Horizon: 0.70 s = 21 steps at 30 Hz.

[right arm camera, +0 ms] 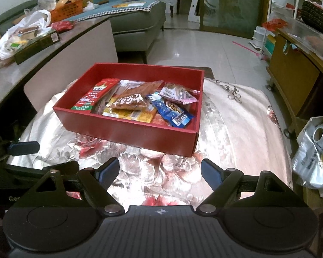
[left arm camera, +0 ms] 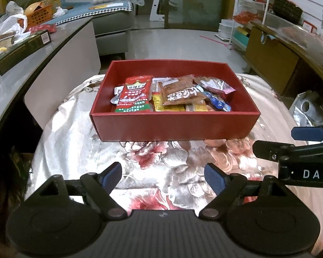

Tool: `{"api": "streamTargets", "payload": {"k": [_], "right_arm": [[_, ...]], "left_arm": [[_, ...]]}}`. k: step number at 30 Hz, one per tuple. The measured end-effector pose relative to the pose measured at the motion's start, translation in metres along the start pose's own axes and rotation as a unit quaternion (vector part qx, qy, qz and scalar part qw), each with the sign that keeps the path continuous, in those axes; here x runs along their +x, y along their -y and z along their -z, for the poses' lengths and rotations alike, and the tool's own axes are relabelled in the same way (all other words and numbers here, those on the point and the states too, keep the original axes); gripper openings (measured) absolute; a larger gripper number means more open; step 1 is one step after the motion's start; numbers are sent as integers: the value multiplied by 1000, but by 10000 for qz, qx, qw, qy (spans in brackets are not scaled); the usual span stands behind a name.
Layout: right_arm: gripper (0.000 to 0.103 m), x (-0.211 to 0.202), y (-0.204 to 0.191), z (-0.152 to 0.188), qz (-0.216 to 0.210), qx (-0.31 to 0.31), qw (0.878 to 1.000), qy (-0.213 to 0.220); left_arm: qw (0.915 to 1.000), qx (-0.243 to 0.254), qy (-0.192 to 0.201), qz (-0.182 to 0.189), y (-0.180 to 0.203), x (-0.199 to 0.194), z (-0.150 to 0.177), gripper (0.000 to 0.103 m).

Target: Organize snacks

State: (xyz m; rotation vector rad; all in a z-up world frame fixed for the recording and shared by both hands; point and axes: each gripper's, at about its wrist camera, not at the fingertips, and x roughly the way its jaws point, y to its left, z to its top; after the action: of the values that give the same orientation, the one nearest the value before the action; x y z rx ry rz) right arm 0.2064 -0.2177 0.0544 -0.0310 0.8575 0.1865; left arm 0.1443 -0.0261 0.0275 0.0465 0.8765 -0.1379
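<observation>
While poised over the floral cloth (left arm camera: 75,129) on the desk, left hand-held gripper (left arm camera: 163,177) and right hand-held gripper (right arm camera: 160,172) both gaping wide, empty, touching nothing. Just beyond, red box (left arm camera: 174,124) filled with snack packets (left arm camera: 183,96). Behind, tiled floor (right arm camera: 204,45), sofa (right arm camera: 137,25).

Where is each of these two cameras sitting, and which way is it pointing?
Left wrist view: sits on the left gripper, looks forward and down over its open jaws at the red box of snacks; the right gripper pokes in at the right edge.
Right wrist view: sits on the right gripper, jaws open, facing the same red box from further right; the left gripper shows at left.
Shared: box, floral cloth, sofa.
</observation>
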Motion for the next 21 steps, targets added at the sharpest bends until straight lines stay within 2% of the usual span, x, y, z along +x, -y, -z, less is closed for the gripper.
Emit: {"api": "streamTargets", "payload": {"k": [4, 8, 21], "right_arm": [[87, -8, -1, 7, -22, 11, 10000, -15], [87, -14, -4, 14, -39, -25, 10000, -34], [88, -35, -5, 24, -112, 9, 9999, 75]], "left_arm": [[10000, -57, 9, 4, 0, -7, 6, 79], [9999, -102, 21, -57, 0, -13, 12, 84], [9999, -84, -39, -108, 9, -27, 28, 86]]}}
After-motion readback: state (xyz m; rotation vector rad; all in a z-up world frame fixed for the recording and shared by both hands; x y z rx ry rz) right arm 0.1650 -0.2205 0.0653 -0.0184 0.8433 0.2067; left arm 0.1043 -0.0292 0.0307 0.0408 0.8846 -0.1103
